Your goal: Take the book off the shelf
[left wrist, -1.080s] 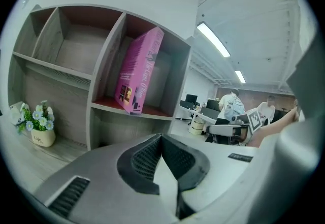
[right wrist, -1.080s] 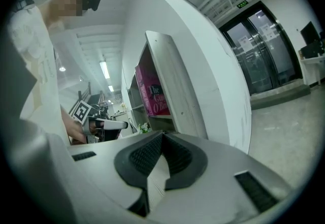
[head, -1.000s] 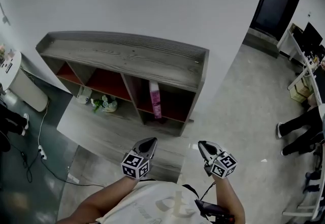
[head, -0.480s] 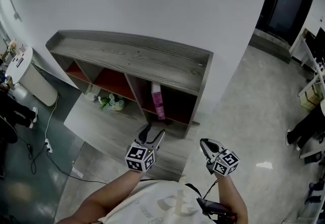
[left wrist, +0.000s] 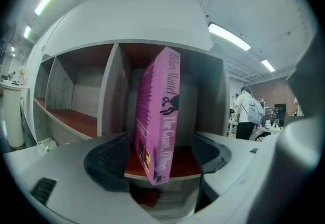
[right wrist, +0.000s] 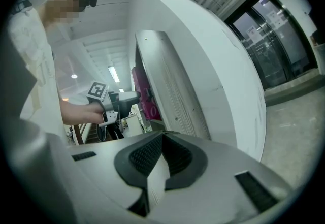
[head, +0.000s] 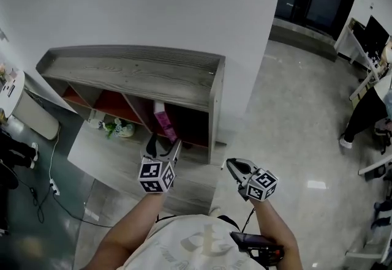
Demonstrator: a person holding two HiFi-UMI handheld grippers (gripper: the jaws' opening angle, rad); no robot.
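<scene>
1. Since a second ago the left gripper has reached forward to the shelf. Its jaws, closed then, are opening wide.
2. Seen along those jaws, a pink book stands between them, leaning slightly, in the shelf's right-hand compartment — neither pad touches it yet.
3. The book looks like a thin, light paperback, fairly stiff at the spine, with a glossy cover that may slip. A pinch across both covers near the spine seems the surest hold.
4. The right gripper hangs back from the shelf — jaws closed on nothing.
</scene>
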